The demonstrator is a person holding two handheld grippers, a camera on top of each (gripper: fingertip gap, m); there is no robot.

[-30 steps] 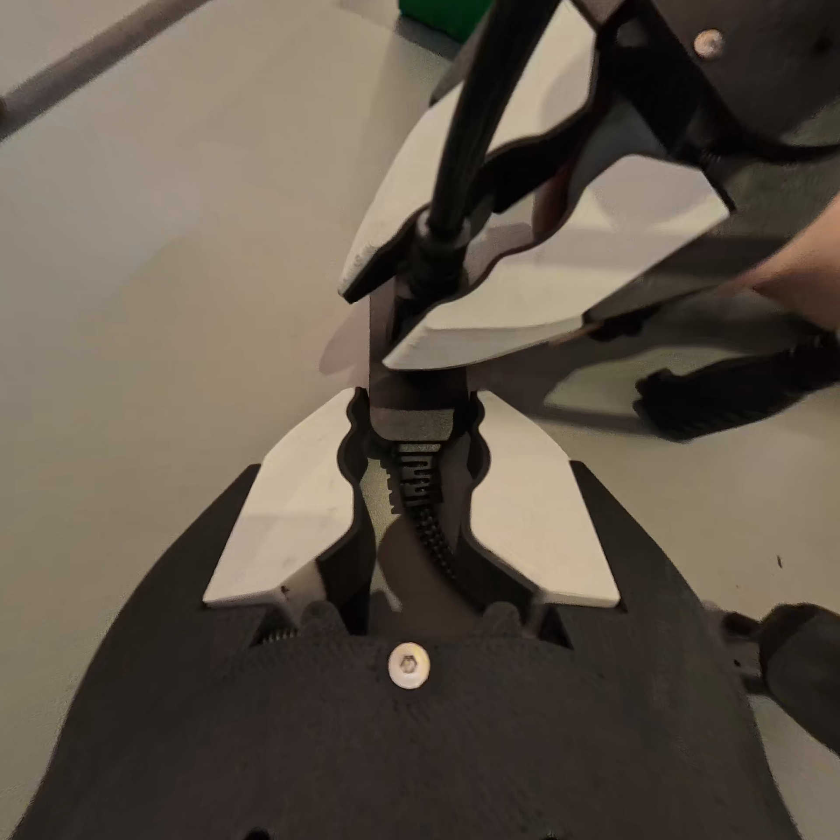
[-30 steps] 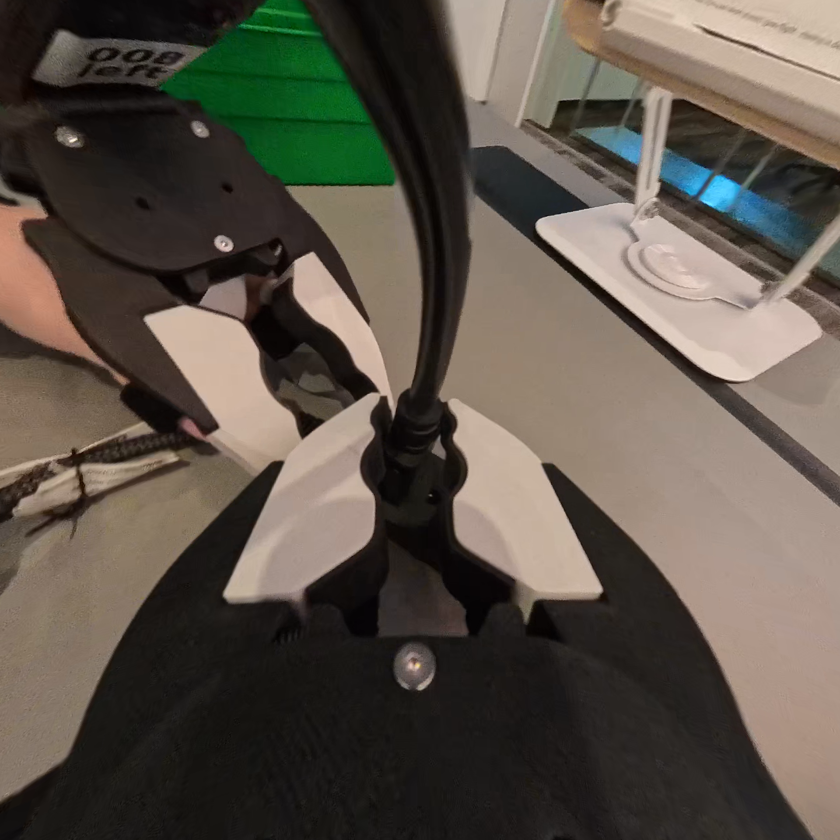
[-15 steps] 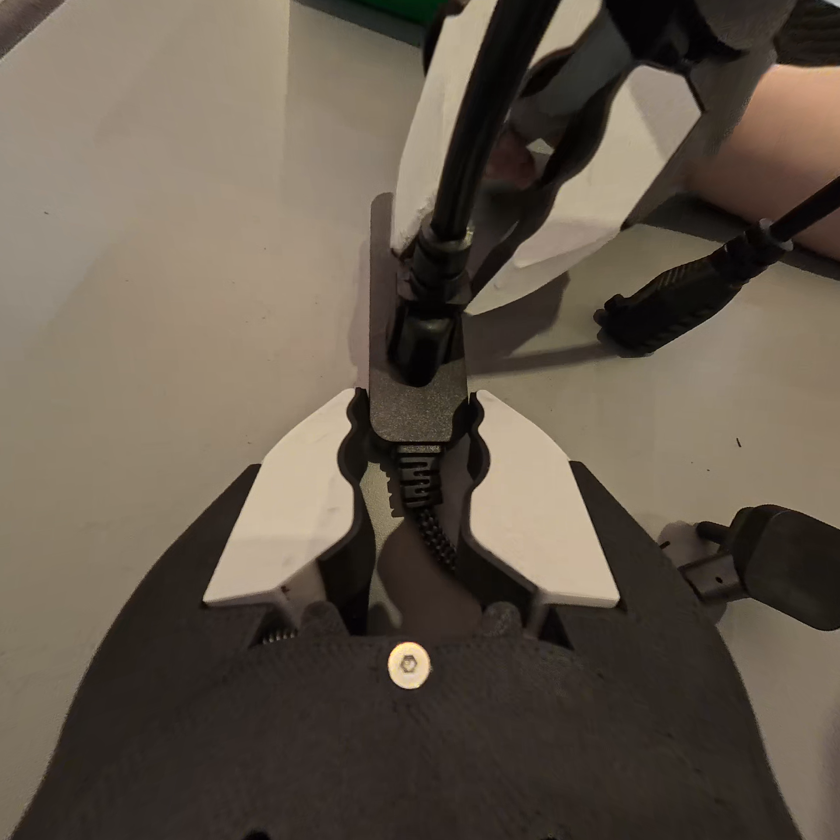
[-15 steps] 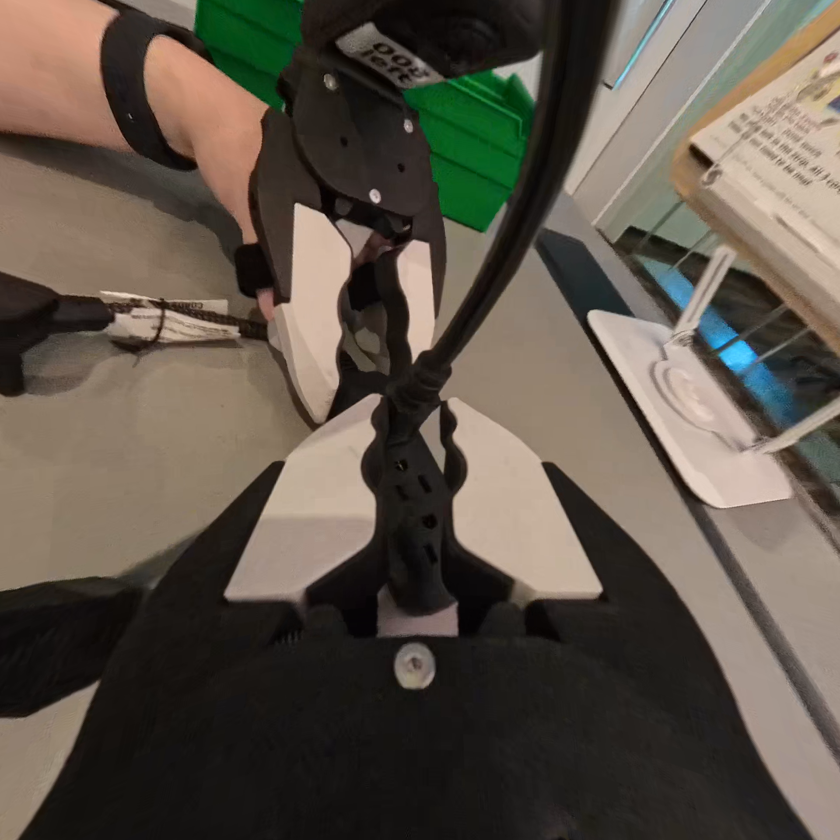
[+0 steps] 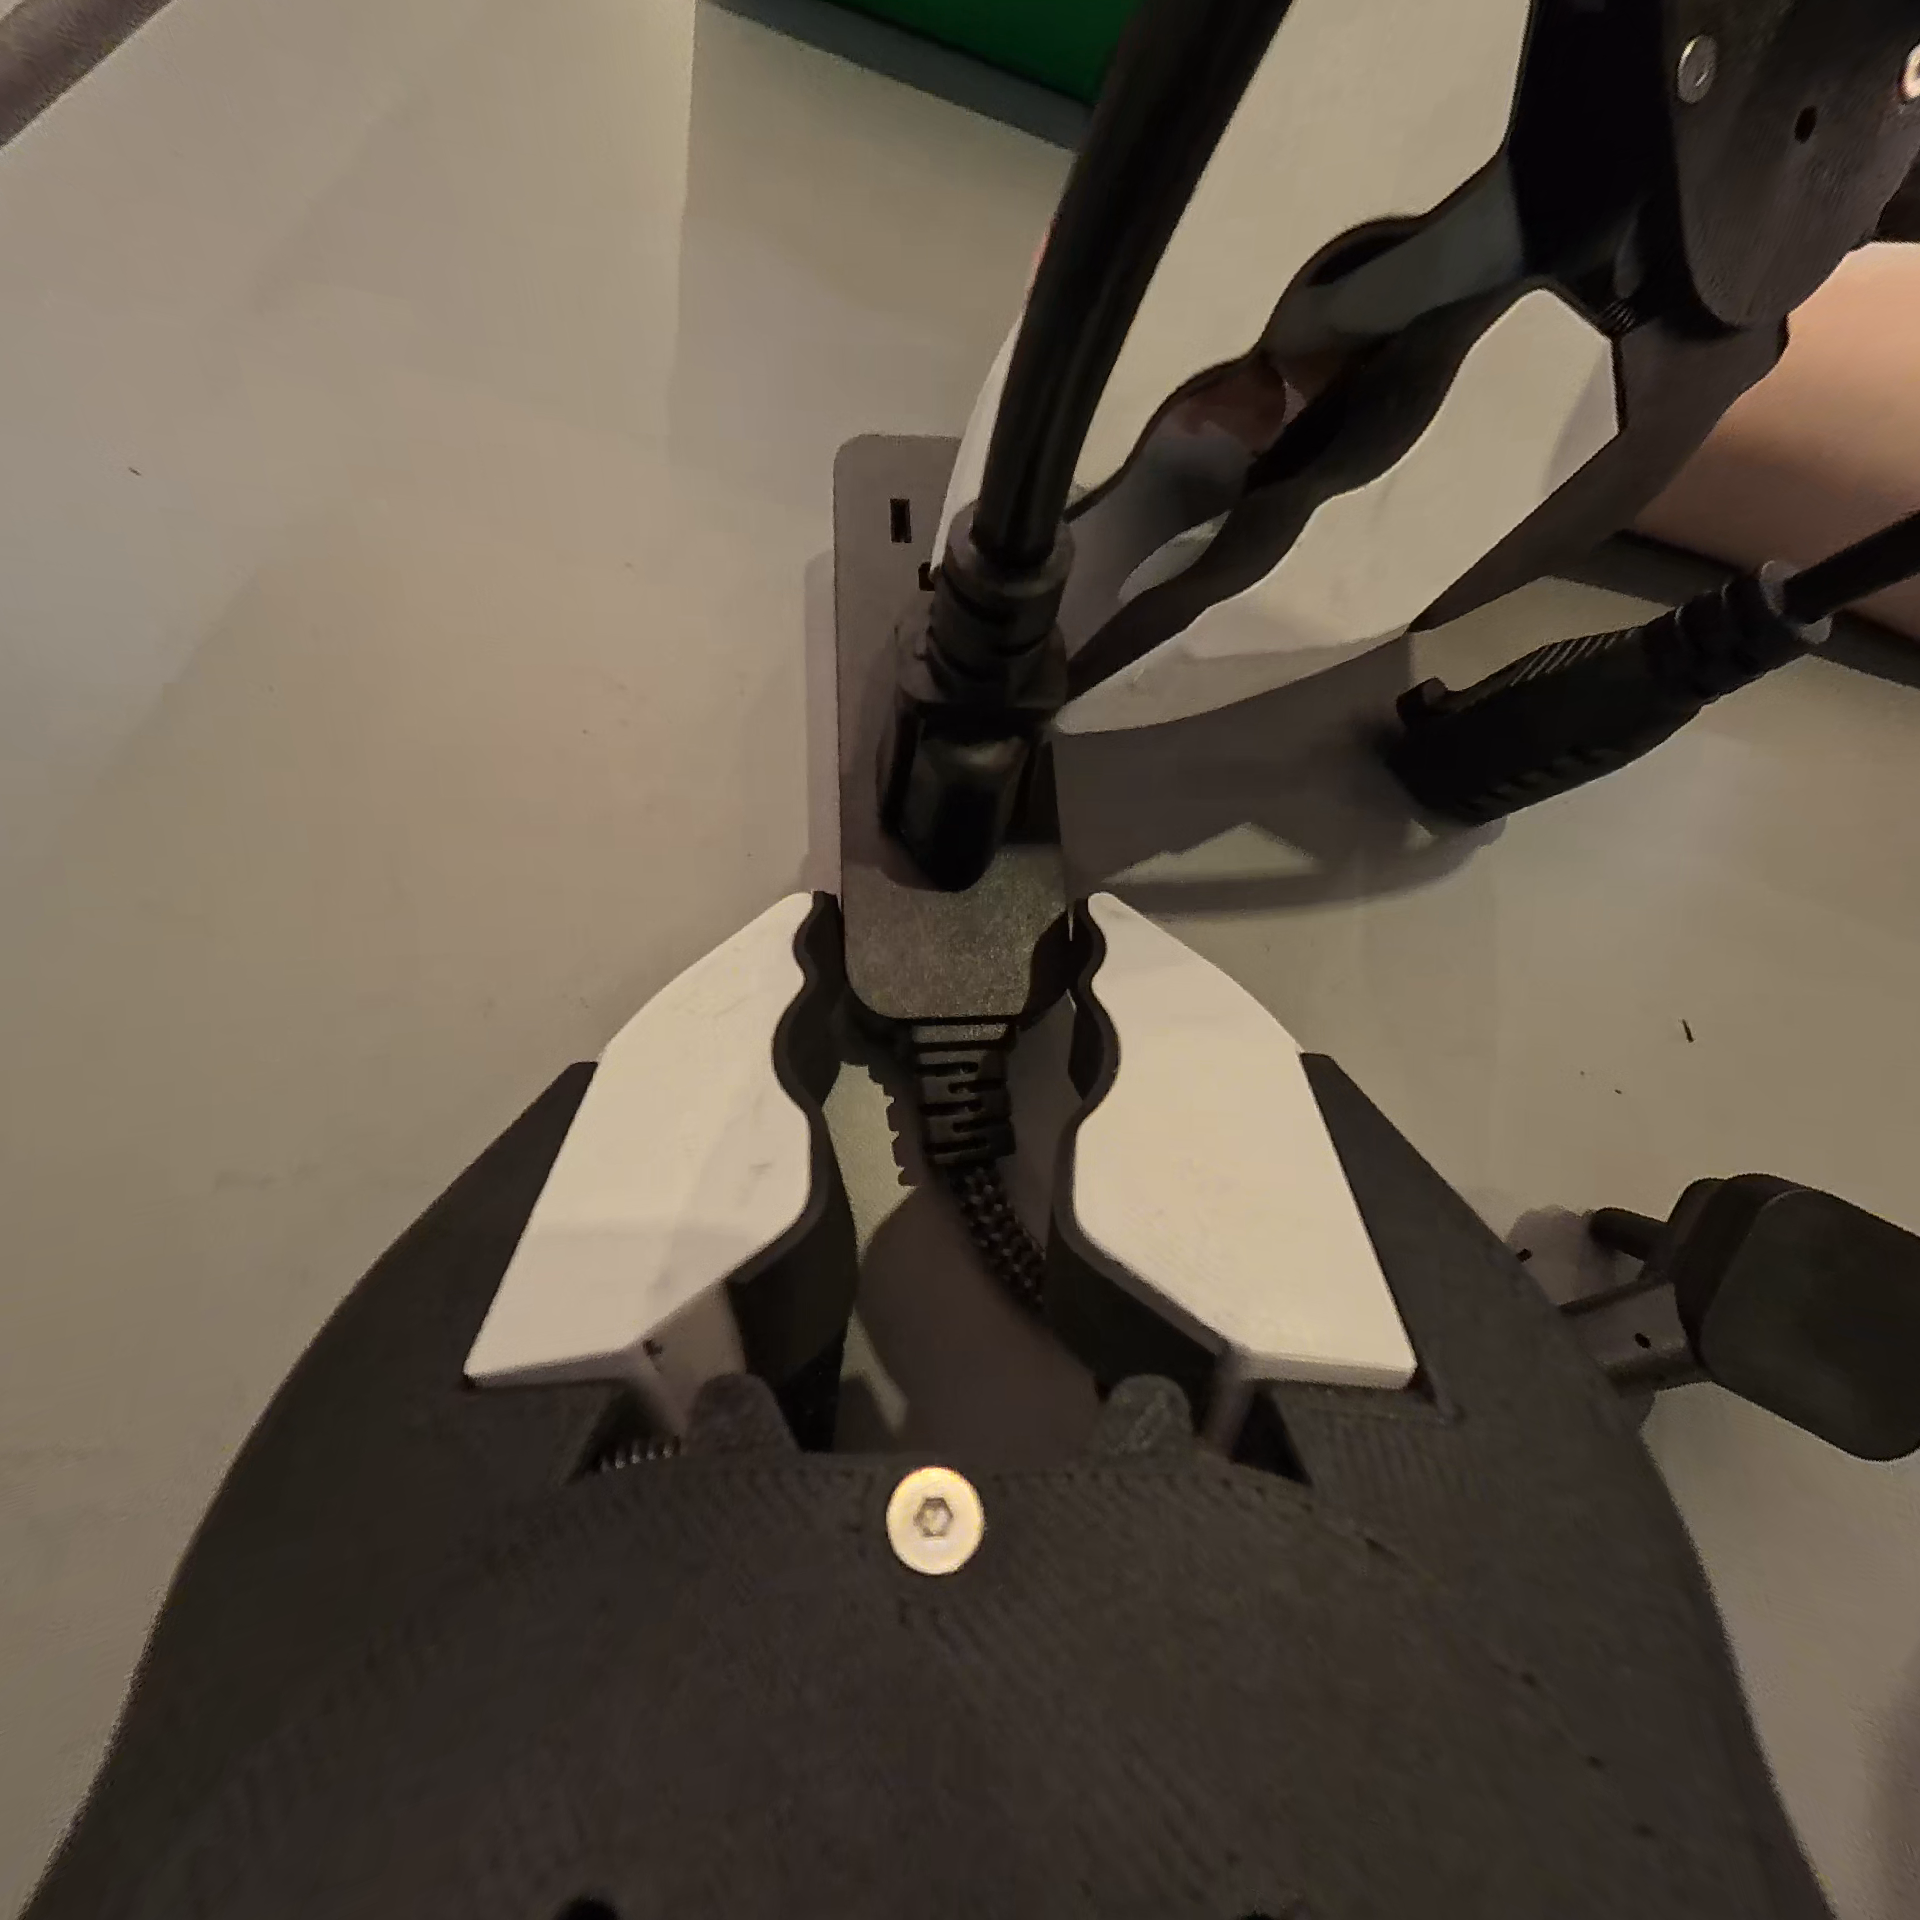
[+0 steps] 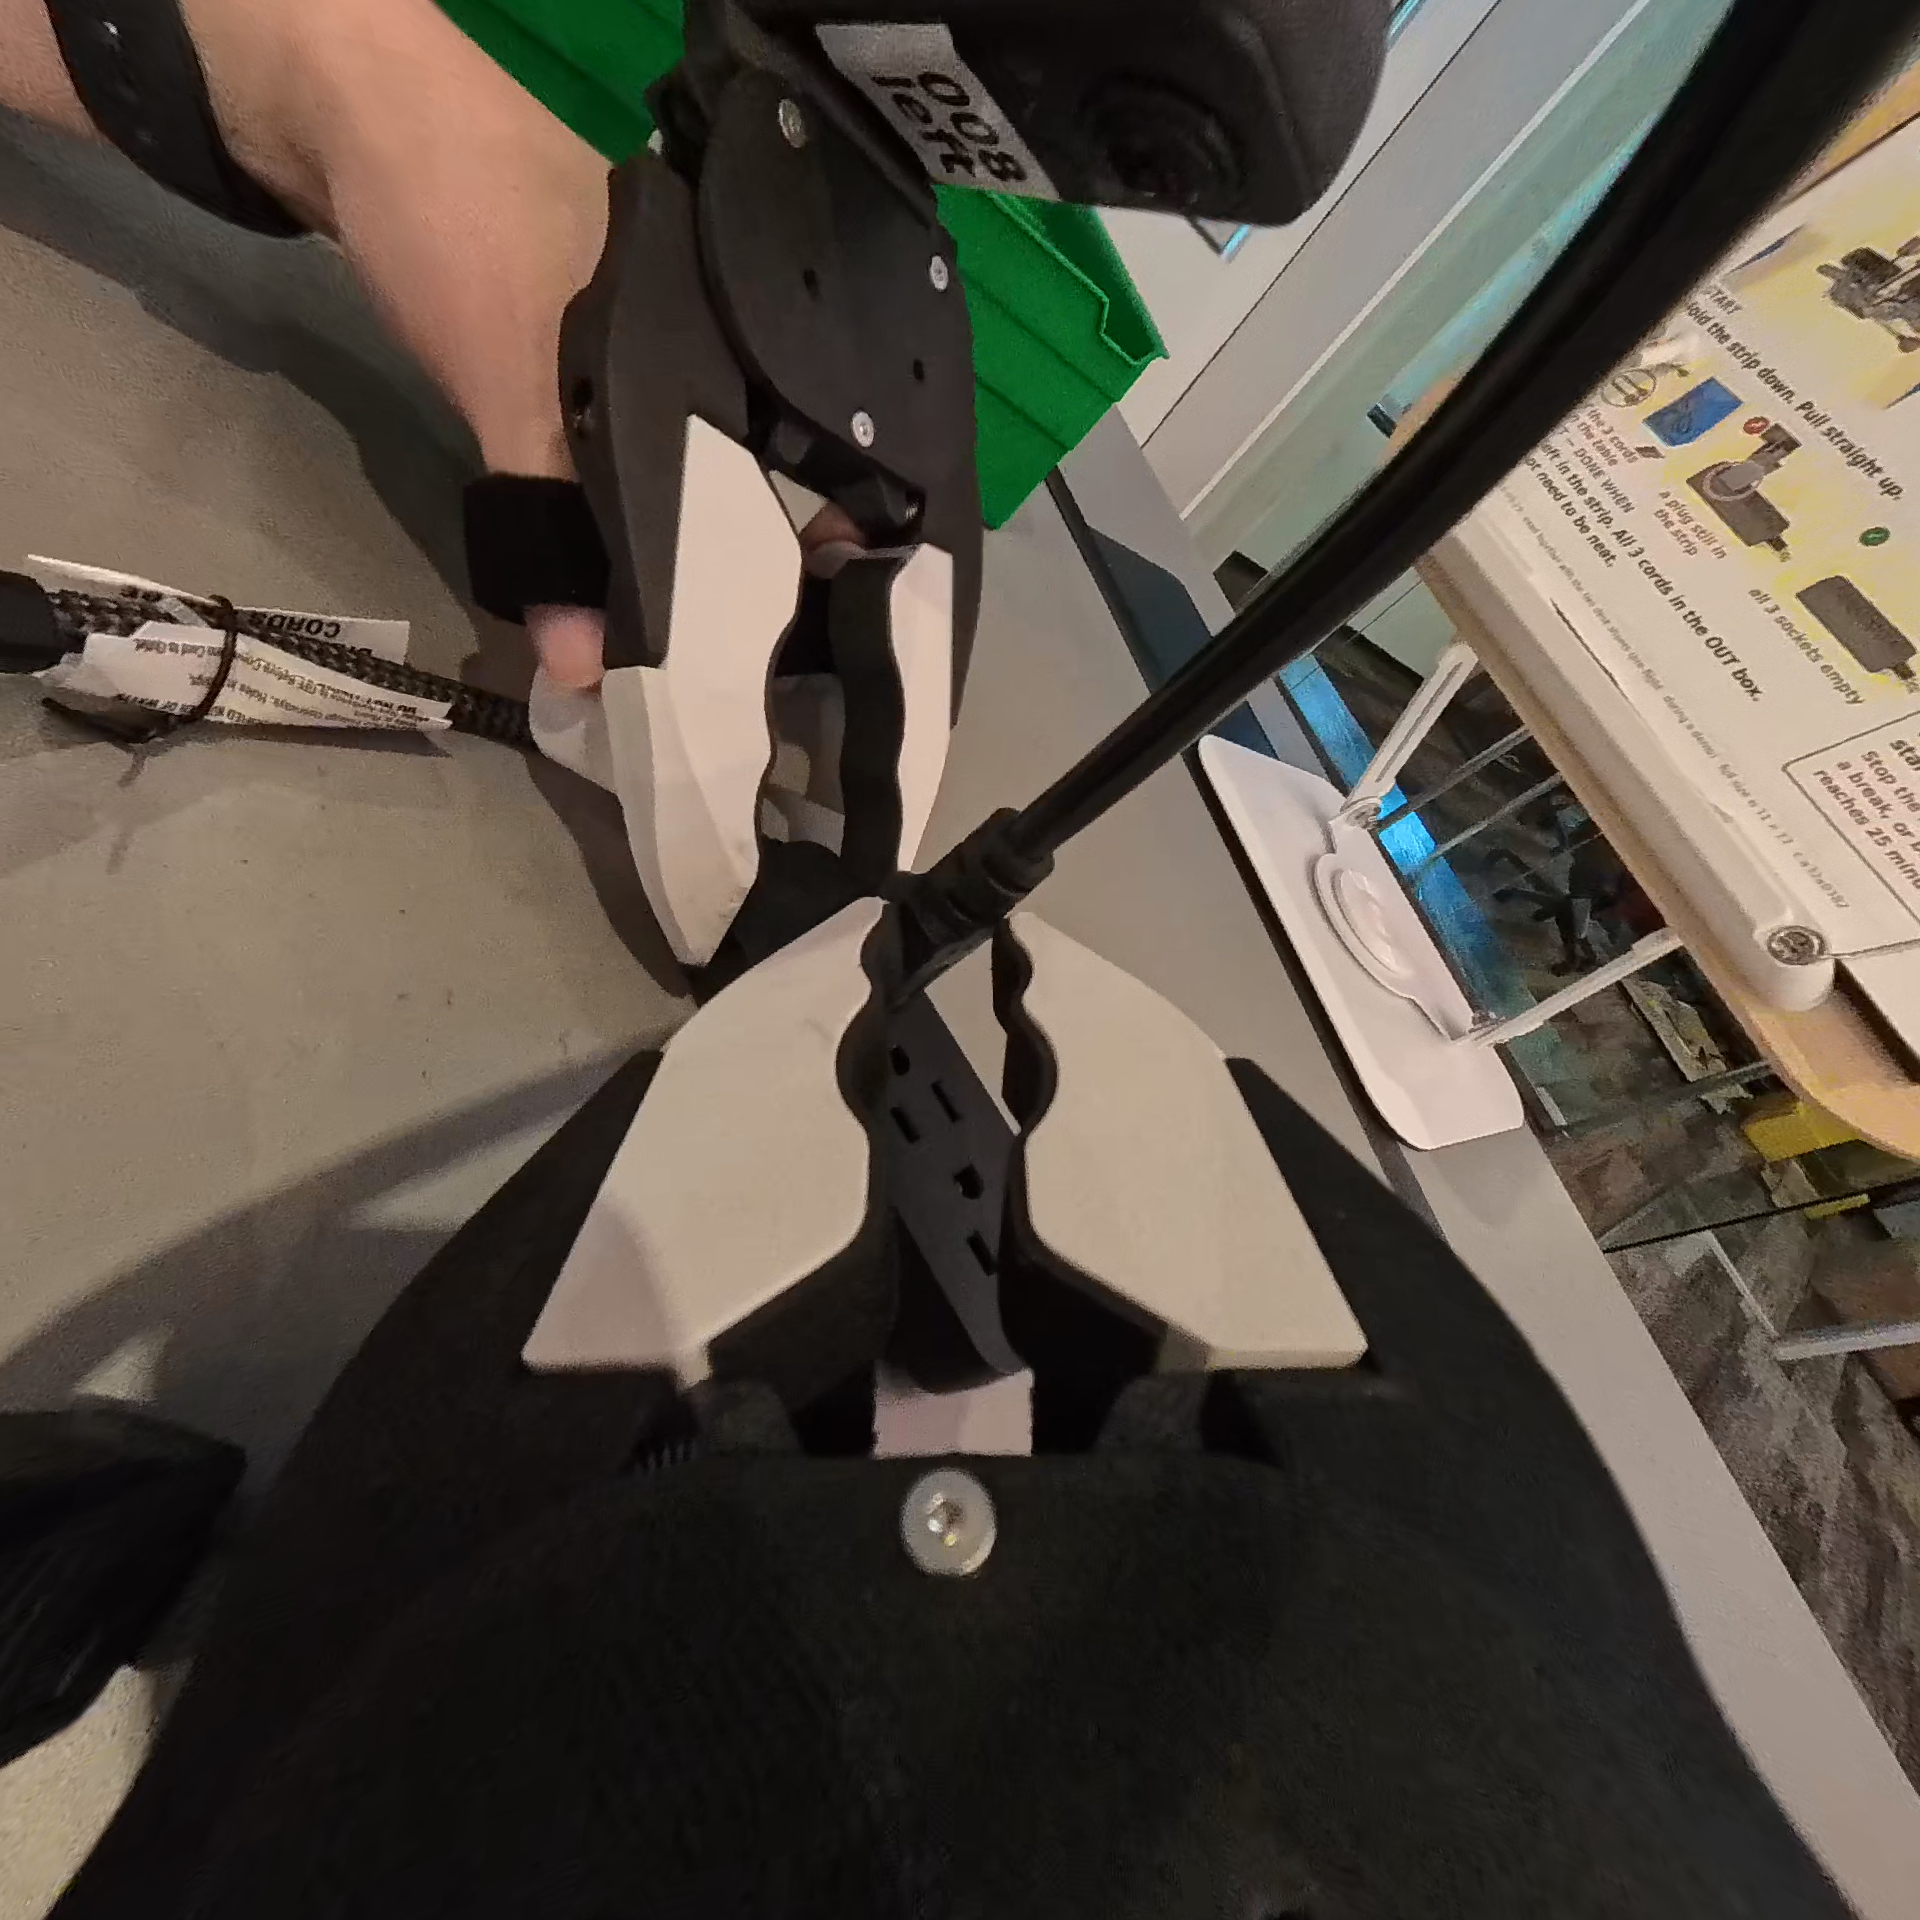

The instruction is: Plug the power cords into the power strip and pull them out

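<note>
The black power strip (image 5: 873, 623) lies flat on the grey table. My left gripper (image 5: 951, 920) is shut on its near end, over its braided cord (image 5: 997, 1226). A black plug (image 5: 961, 769) with a thick cord (image 5: 1081, 291) stands in the socket nearest that end. My right gripper (image 6: 943, 925) hovers over the strip (image 6: 935, 1132), jaws apart, with the plug (image 6: 961, 883) just past its fingertips and not between them. In the left wrist view the right gripper (image 5: 1091, 623) sits beside the plug on the right.
A second black plug (image 5: 1538, 727) lies right of the strip and a third plug (image 5: 1787, 1320) lies near my left gripper's right side. A green bin (image 6: 1039, 312) stands behind. A white book stand (image 6: 1351, 935) holding an instruction sheet (image 6: 1714, 571) is at the table's right edge. A labelled braided cord (image 6: 229, 644) lies left. Tip to tip, the grippers are about 5 cm apart.
The right gripper pushed the plug down into the strip, let go of it and drew back along the strip. The left gripper kept its hold on the strip's end.
</note>
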